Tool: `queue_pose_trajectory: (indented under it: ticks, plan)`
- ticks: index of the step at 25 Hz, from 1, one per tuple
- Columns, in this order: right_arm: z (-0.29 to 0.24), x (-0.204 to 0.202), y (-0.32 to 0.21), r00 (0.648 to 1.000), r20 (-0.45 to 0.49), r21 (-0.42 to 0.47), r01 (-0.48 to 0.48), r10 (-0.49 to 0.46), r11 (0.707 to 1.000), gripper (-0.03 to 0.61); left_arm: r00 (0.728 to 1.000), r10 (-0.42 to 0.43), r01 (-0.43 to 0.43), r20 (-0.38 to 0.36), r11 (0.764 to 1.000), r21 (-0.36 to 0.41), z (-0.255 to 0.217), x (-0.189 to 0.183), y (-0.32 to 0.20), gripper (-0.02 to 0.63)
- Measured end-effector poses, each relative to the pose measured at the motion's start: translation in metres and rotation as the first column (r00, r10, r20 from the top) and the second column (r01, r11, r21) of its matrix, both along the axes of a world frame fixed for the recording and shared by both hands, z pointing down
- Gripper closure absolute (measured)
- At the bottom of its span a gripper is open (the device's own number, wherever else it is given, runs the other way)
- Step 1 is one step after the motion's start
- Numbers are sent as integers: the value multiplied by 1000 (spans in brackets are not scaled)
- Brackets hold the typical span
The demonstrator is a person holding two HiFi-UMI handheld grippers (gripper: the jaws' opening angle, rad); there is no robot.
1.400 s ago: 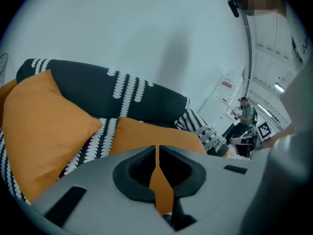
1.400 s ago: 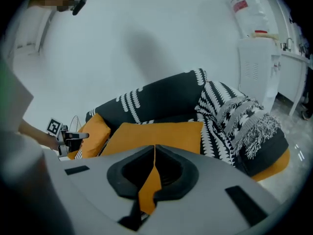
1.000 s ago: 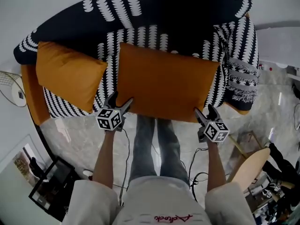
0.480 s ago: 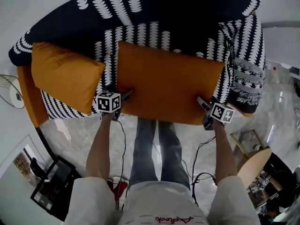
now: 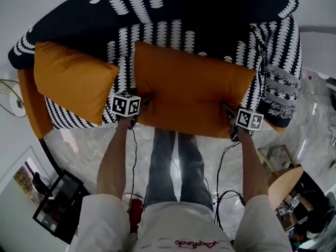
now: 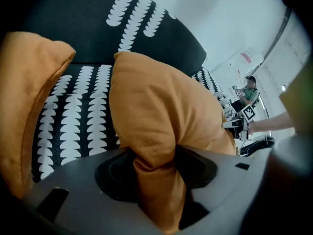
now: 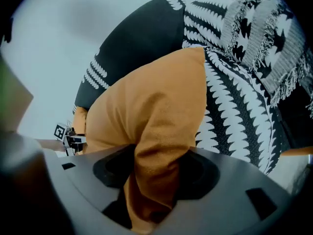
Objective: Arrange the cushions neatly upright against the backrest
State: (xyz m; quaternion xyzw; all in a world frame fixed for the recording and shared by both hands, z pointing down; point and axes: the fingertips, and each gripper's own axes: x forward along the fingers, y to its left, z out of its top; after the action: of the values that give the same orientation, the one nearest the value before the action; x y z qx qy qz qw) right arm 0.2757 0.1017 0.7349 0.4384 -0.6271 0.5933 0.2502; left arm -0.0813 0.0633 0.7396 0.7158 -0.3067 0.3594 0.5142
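Note:
A large orange cushion (image 5: 191, 91) lies flat on the black-and-white patterned sofa seat (image 5: 121, 62), its near edge at the seat's front. My left gripper (image 5: 143, 103) has just been closing and is shut on the cushion's near left corner (image 6: 154, 160), the fabric bunched between its jaws. At the near right corner (image 7: 156, 165) my right gripper (image 5: 227, 111) has closed the same way and pinches the fabric. A smaller orange cushion (image 5: 71, 80) lies tilted at the sofa's left end (image 6: 24, 106).
The dark sofa backrest (image 5: 184, 4) curves behind the cushions. A fringed patterned throw (image 5: 275, 83) covers the right arm. The person's legs (image 5: 176, 161) stand at the sofa front on a marble floor; cables (image 5: 223, 167) trail there. A wooden chair (image 5: 283, 185) stands at lower right.
Both grippers have moved forward and down onto the large cushion's near corners, and their jaws have closed on the fabric. The cushion has hardly shifted.

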Motion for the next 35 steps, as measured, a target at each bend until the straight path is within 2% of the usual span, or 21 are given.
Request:
queue_pose_trajectory:
  ticks: [3, 7, 13, 19, 23, 28, 35]
  plan:
    - [-8, -2, 0, 1000, -20, 34, 23, -23, 999, 341, 1000, -13, 15, -21, 998, 65, -12, 4, 3, 419]
    - [-19, -5, 6, 999, -28, 79, 34, -32, 996, 410, 998, -38, 44, -56, 994, 105, -23, 6, 9, 453]
    - [-49, -7, 1, 997, -62, 170, 54, -44, 984, 433, 992, -92, 106, -88, 980, 171, -50, 4, 11, 480]
    - [-95, -7, -43, 990, -106, 290, 119, -92, 950, 434, 979, -154, 183, -132, 953, 243, -88, 4, -10, 480]
    - [-132, -10, -96, 987, -128, 389, 142, -100, 910, 434, 974, -167, 210, -152, 918, 337, -127, -1, -54, 480]
    - [-184, -25, -165, 984, -139, 508, 164, -108, 846, 431, 967, -185, 245, -172, 858, 451, -183, -17, -112, 479]
    - [-234, -43, -253, 978, -164, 600, 202, -128, 774, 423, 958, -213, 286, -194, 790, 542, -228, -36, -184, 474]
